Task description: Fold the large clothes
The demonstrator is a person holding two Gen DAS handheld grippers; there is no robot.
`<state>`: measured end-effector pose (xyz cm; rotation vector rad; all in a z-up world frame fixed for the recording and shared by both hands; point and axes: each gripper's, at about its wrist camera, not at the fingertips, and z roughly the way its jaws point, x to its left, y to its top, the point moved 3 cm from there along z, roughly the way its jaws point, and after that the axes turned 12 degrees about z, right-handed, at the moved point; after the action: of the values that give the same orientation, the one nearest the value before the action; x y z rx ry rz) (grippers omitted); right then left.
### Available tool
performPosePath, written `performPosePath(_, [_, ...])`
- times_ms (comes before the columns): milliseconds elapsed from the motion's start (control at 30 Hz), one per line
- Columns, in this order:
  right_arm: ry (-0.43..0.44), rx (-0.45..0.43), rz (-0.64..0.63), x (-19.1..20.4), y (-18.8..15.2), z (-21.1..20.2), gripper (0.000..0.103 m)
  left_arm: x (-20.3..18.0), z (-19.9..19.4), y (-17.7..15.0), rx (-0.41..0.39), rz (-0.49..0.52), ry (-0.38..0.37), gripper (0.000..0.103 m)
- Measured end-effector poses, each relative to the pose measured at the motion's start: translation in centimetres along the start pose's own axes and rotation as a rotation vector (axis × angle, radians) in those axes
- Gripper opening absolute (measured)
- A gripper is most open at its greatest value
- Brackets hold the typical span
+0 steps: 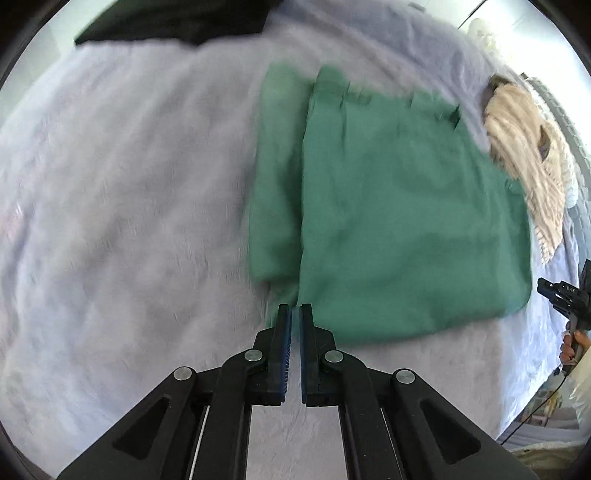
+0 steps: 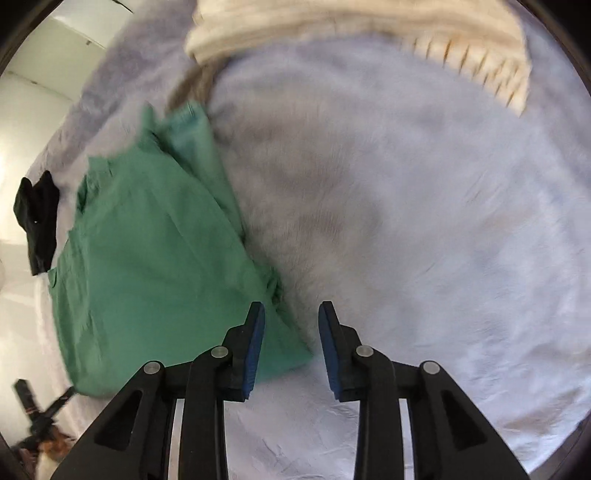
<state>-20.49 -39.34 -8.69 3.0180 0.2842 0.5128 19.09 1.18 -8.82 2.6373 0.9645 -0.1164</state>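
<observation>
Below me spreads a bed covered in a pale lavender, slightly rumpled sheet point(image 1: 129, 221). A green cloth garment, folded into a broad rectangle point(image 1: 388, 221), lies flat on it. Just beside the garment's far corner rests a cream ribbed knit sweater point(image 1: 524, 155). A black piece of clothing point(image 1: 173, 22) lies at the bed's far edge, well apart from both.

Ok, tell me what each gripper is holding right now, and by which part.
Nothing is held. The left gripper has its jaws nearly shut with no cloth between them, just short of the green garment. The right gripper is open and empty.
</observation>
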Motion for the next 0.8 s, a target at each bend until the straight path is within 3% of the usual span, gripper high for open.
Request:
performPosePath(133, [0.060, -0.049, -0.077, 4.4, 2.2, -1.0, 0.028, -1.0, -0.1, 5.1, -0.087, 0.017, 0.035, 0.004])
performPosePath(267, [0.098, -0.066, -0.134, 9.8, 4.0, 1.1, 0.028, -3.2, 3.5, 10.5, -0.122, 0.015, 0.087, 0.004])
performPosePath(367, [0.091, -0.094, -0.166, 12.4, 5.6, 2.7, 0.028, -3.3, 6.4, 12.6, -0.122, -0.007, 0.139, 0.004])
performPosePath(467, [0.060, -0.118, -0.153, 13.4, 7.3, 4.8, 0.028, -2.2, 9.0, 12.8, -0.105, -0.047, 0.177, 0.004])
performPosePath(600, [0.036, -0.060, -0.061, 11.2, 9.4, 8.8, 0.028, -1.2, 10.5, 12.3, -0.102, -0.059, 0.145, 0.004])
performPosePath(700, [0.069, -0.041, -0.009, 10.1, 9.4, 9.9, 0.029, -1.3, 10.0, 12.3, -0.079, -0.034, 0.159, 0.004])
performPosePath(800, [0.027, -0.054, 0.005, 10.6, 8.9, 8.4, 0.032, -1.4, 7.9, 11.5, -0.068, -0.021, 0.165, 0.004])
